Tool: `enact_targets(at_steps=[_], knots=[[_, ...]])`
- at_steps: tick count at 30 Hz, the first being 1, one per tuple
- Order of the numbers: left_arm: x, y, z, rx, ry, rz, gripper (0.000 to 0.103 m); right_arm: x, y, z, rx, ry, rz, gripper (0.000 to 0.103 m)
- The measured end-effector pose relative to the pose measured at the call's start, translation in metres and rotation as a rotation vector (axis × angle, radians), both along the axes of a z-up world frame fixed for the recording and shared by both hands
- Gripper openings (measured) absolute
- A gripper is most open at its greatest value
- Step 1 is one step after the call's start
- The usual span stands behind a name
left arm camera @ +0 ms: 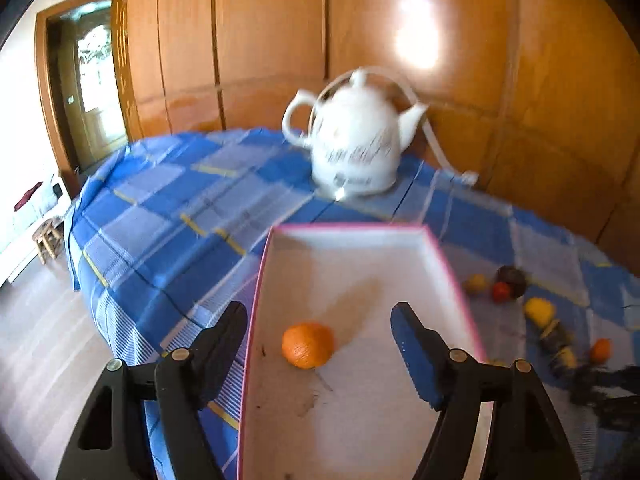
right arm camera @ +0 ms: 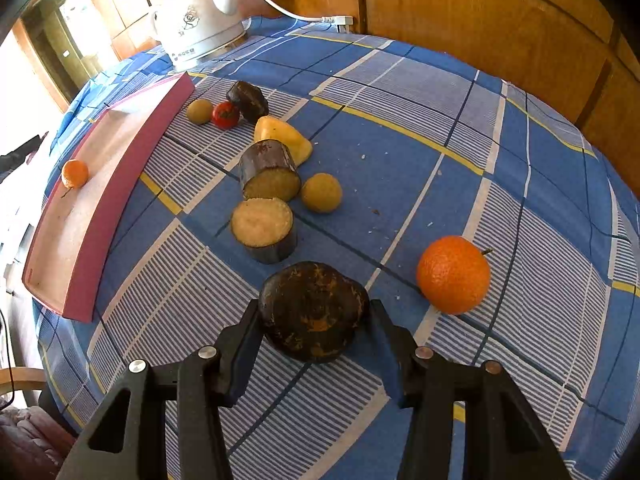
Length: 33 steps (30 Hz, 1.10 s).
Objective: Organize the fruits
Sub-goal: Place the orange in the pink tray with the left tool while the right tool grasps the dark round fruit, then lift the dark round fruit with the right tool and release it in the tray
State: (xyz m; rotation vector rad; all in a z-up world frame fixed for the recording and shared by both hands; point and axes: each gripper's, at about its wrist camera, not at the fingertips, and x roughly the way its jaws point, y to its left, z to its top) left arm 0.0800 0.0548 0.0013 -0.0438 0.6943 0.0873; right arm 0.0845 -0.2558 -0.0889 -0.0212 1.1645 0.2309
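**Clerk:** Item one, nearest the lens?

**Me:** My right gripper [right arm camera: 316, 330], bottom centre of the right wrist view. Its jaws are closed on a dark brown round fruit [right arm camera: 314, 312], one pad against each flank; the fruit sits on the tabletop [right arm camera: 500, 160], which is covered in a blue checked cloth.

**Clerk:** Next out?

**Me:** A large orange [right arm camera: 454, 275], right of centre, near the dark fruit but apart from it. Above centre, a cut dark-skinned piece with its pale face up [right arm camera: 264, 229], then a second cut piece lying on its side [right arm camera: 269, 170], and a small yellow-green ball [right arm camera: 321, 192] just beside that. Further up, a yellow pepper-shaped piece [right arm camera: 285, 139], a dark lump [right arm camera: 247, 100], a red tomato [right arm camera: 225, 115] and another yellow-green ball [right arm camera: 199, 111], clustered together.

**Clerk:** The left side?

**Me:** My left gripper [left arm camera: 320, 344], bottom of the left wrist view. Its jaws stand apart, nothing between the pads. They hang over the pink-rimmed box [left arm camera: 360, 248], one finger outside its left wall.

**Clerk:** Contents of the box?

**Me:** One small orange [left arm camera: 307, 345], lying on the white floor, lower centre of the frame, clear of both pads.

**Clerk:** Farthest entries?

**Me:** A white kettle [left arm camera: 354, 140], blurred, upper centre beyond the box, with its white cord [right arm camera: 288, 8]. Behind it, wooden panelling [left arm camera: 260, 40].
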Motion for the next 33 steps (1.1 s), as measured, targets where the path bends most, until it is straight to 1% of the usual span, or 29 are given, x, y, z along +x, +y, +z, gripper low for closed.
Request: enact_targets(at_steps=[3,6,10,15,21,27,33], knots=[[-0.014,-0.005,0.019,-0.009,-0.046,-0.005,0.079,0.000,0.001,-0.001,-0.006,0.000,0.003,0.052],[-0.025,-0.009,0.031,-0.006,-0.069,-0.015,0.080,-0.002,0.005,-0.001,-0.017,-0.003,0.007,0.052],[-0.038,-0.012,0.040,0.006,-0.083,-0.031,0.080,-0.004,0.007,-0.001,-0.023,-0.003,0.009,0.050],[-0.050,-0.010,0.046,0.018,-0.111,-0.030,0.082,-0.007,0.008,0.000,-0.038,-0.005,0.011,0.049],[-0.060,-0.007,0.051,0.028,-0.130,-0.031,0.084,-0.013,0.010,0.002,-0.044,0.014,-0.002,0.049],[-0.066,-0.004,0.051,0.037,-0.135,-0.034,0.085,-0.023,0.016,0.008,-0.009,0.029,-0.001,0.048],[-0.067,-0.002,0.049,0.035,-0.132,-0.030,0.085,-0.034,0.035,0.027,0.060,-0.014,0.025,0.048]])
